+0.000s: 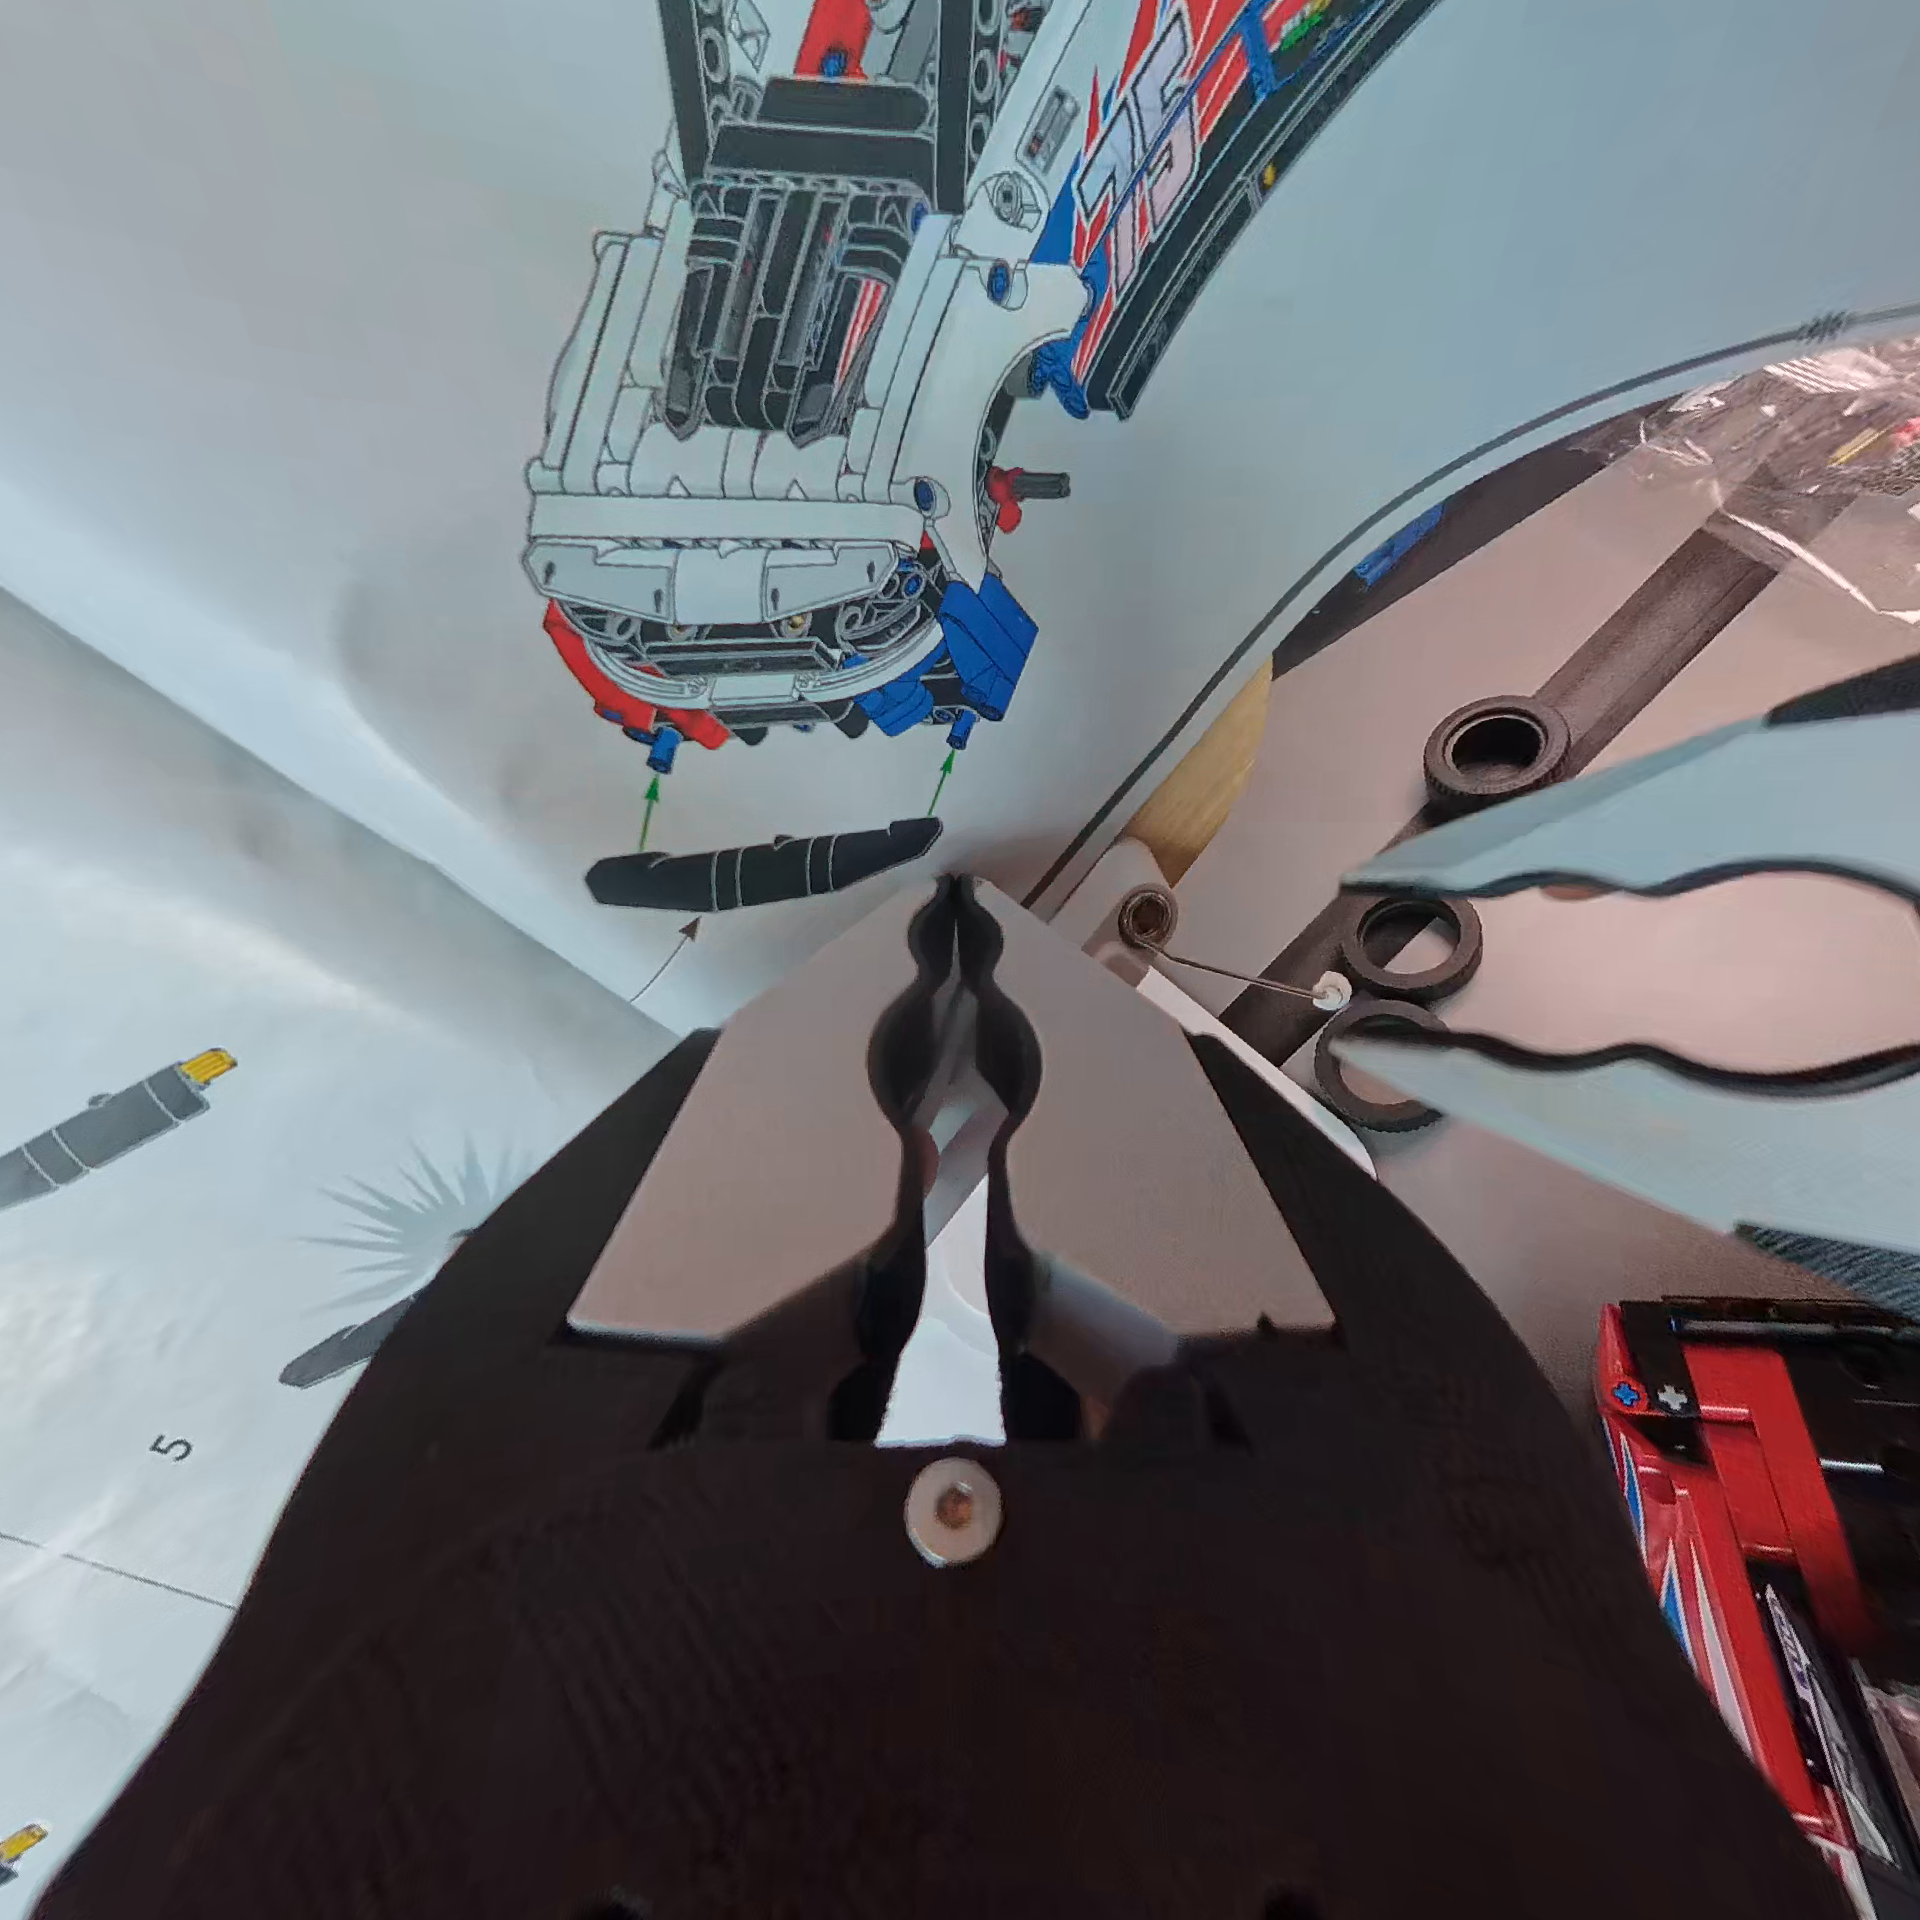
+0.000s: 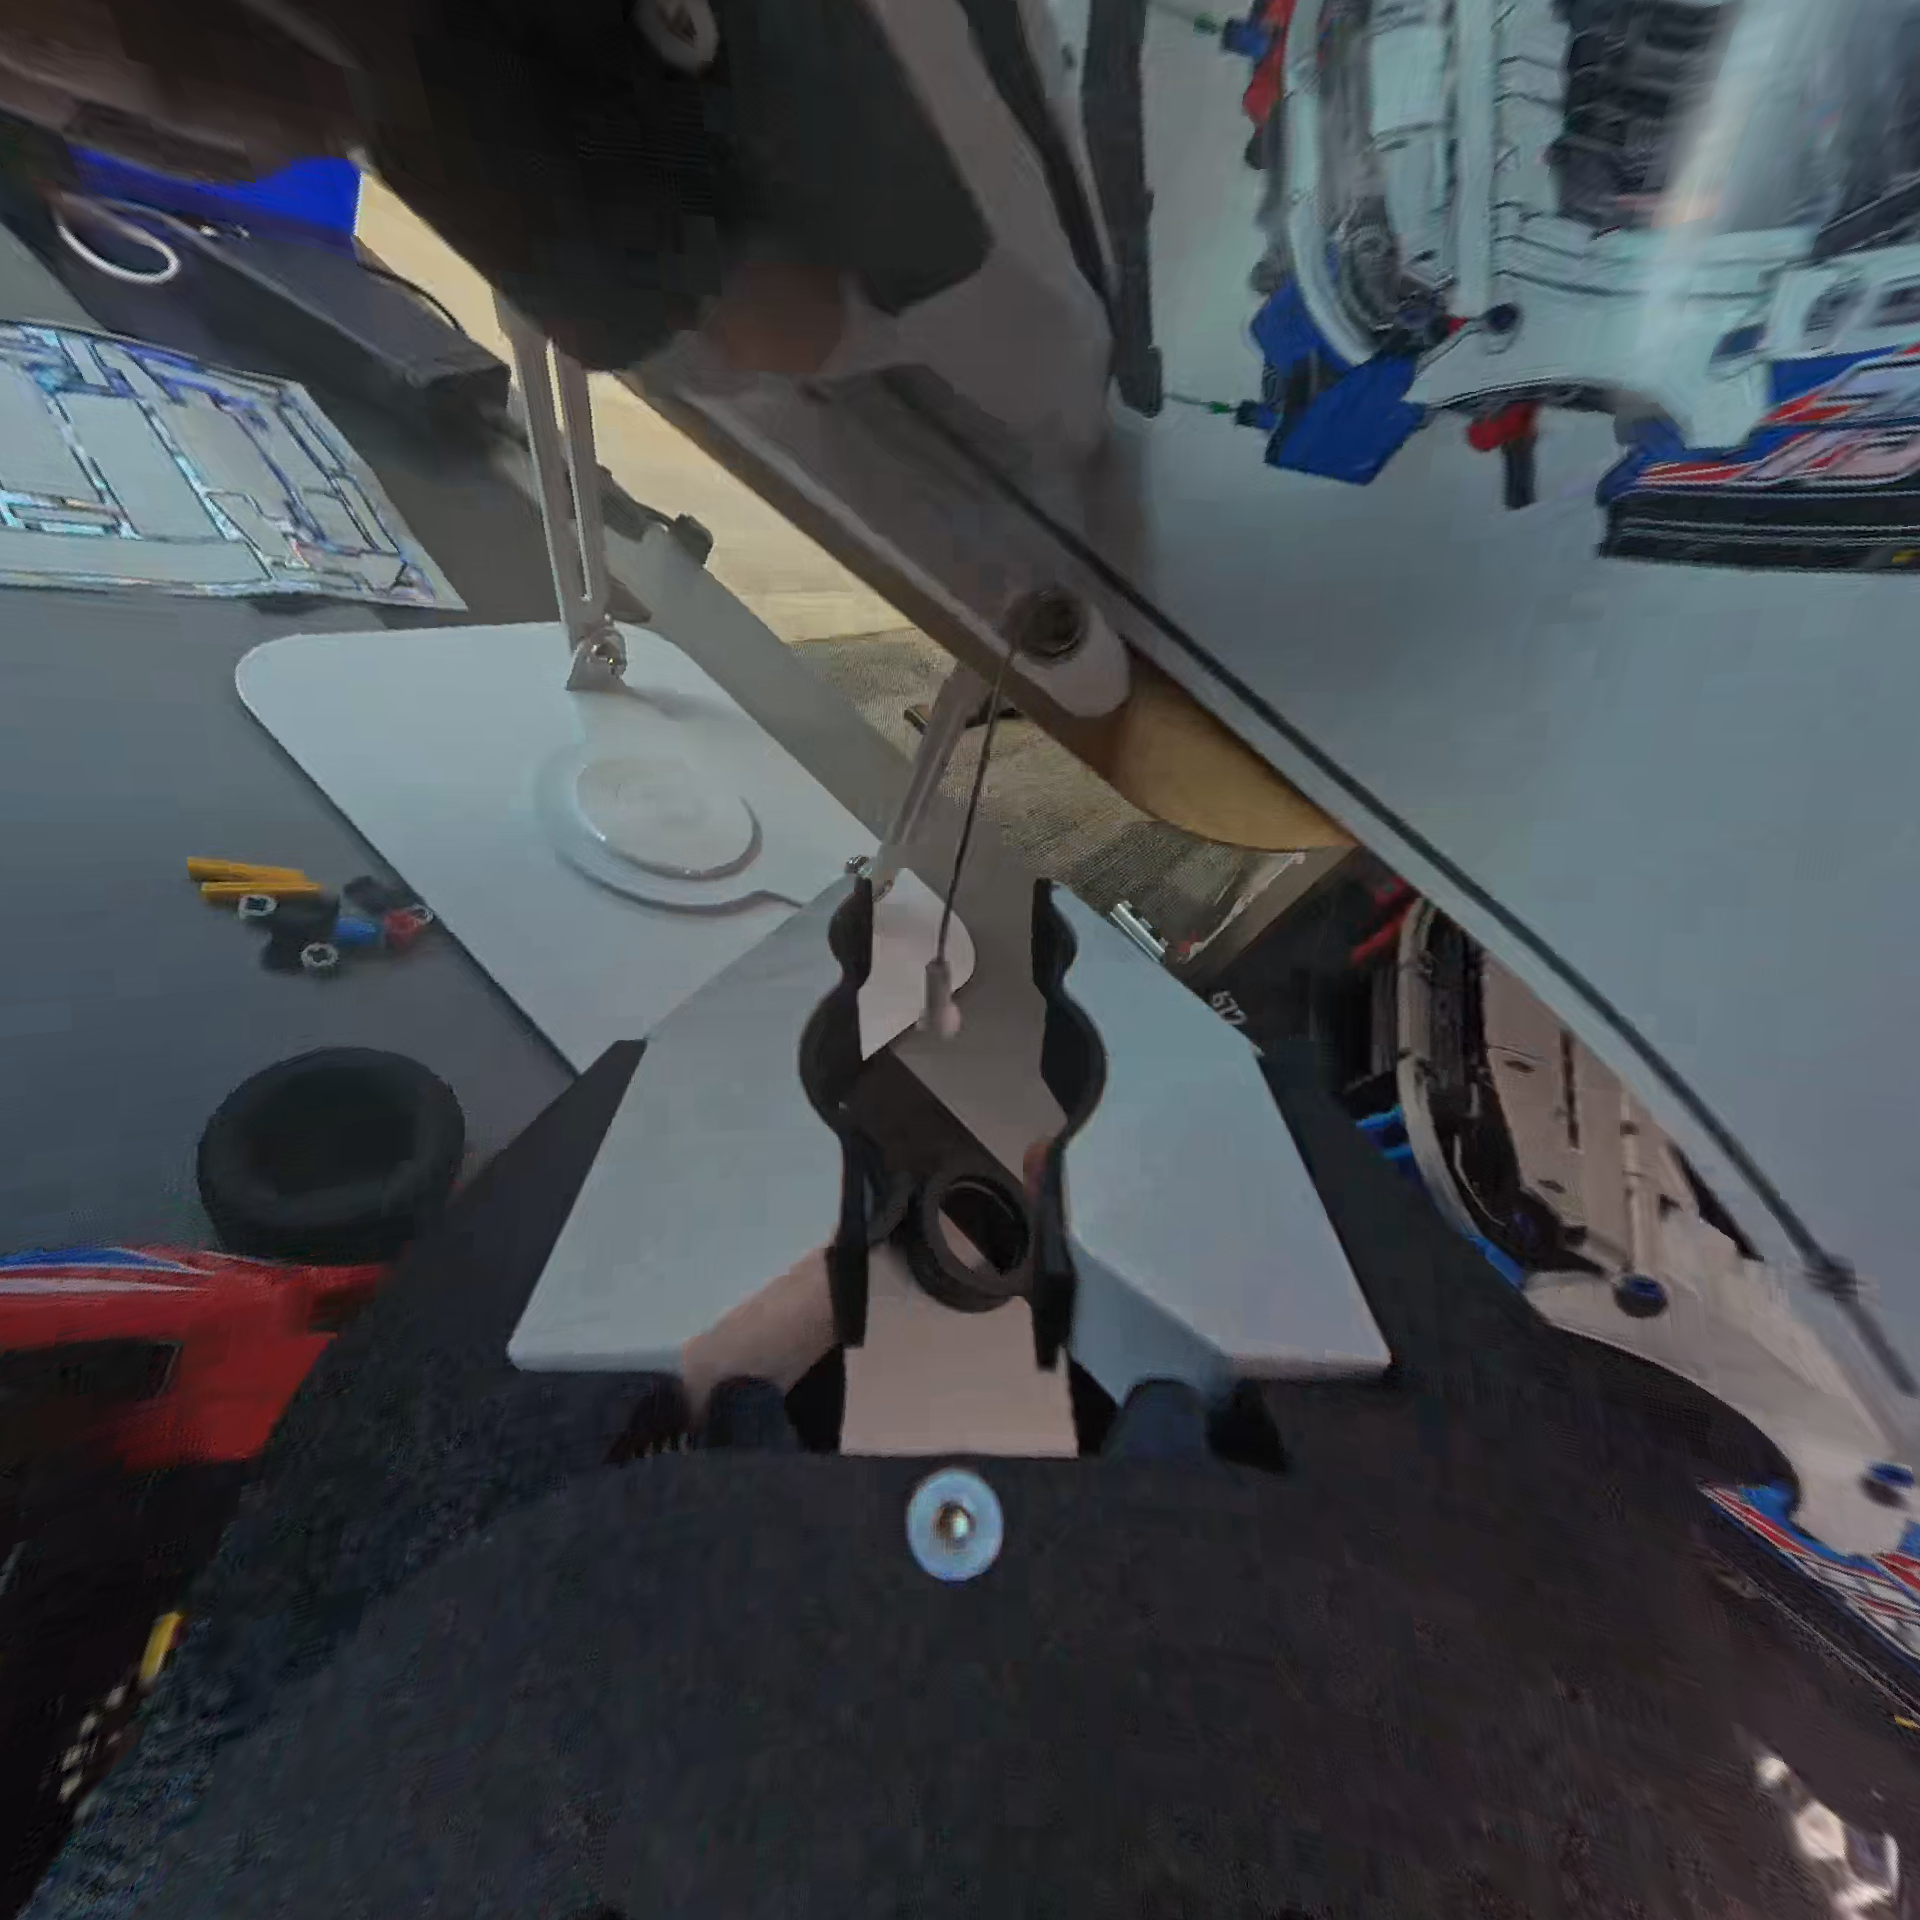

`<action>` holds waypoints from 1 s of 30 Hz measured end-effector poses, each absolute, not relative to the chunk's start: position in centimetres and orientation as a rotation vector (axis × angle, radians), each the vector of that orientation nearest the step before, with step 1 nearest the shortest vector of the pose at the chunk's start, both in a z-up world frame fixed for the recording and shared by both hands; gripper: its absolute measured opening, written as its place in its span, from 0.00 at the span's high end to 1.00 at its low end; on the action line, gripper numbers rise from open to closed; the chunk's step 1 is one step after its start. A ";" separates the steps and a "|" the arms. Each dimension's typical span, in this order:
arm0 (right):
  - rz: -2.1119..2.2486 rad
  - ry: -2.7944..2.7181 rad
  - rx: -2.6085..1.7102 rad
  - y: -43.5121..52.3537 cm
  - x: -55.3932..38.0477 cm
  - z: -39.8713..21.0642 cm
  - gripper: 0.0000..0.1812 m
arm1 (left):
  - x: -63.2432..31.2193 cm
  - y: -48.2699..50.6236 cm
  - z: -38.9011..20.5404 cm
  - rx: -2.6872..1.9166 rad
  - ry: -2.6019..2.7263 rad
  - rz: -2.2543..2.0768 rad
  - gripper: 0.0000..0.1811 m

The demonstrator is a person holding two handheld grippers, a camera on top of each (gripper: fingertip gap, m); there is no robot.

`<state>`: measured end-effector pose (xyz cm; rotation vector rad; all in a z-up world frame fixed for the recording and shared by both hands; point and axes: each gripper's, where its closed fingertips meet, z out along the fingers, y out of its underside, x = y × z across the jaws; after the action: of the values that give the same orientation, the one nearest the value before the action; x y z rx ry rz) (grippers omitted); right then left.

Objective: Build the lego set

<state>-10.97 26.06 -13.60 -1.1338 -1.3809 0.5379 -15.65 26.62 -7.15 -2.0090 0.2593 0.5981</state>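
My left gripper is shut, tips together, close in front of the open instruction page, just below its drawing of a black bumper piece. I see nothing between its tips. My right gripper is open; it also shows in the left wrist view, fingers spread over the table. A thin cord with a white end hangs between its fingers without touching them. Black tyre rings lie on the table behind those fingers; one ring shows through the gap. The red car model stands at the lower right.
The page sits on a stand with a white base plate. A loose black tyre, small yellow, blue and red pieces and a printed sheet lie on the dark table. A clear plastic bag lies at the right. There is about 8 cm between the tips of the two grippers.
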 end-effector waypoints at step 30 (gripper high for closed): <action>1.210 -0.907 -1.513 29.3 -11.4 -7.7 0.76 | -15.3 26.8 -7.6 -2.075 0.283 0.380 1.00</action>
<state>-11.43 29.26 -7.73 -1.5134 -0.9066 1.2097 -15.33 26.76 -7.65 -2.0747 0.2831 0.3797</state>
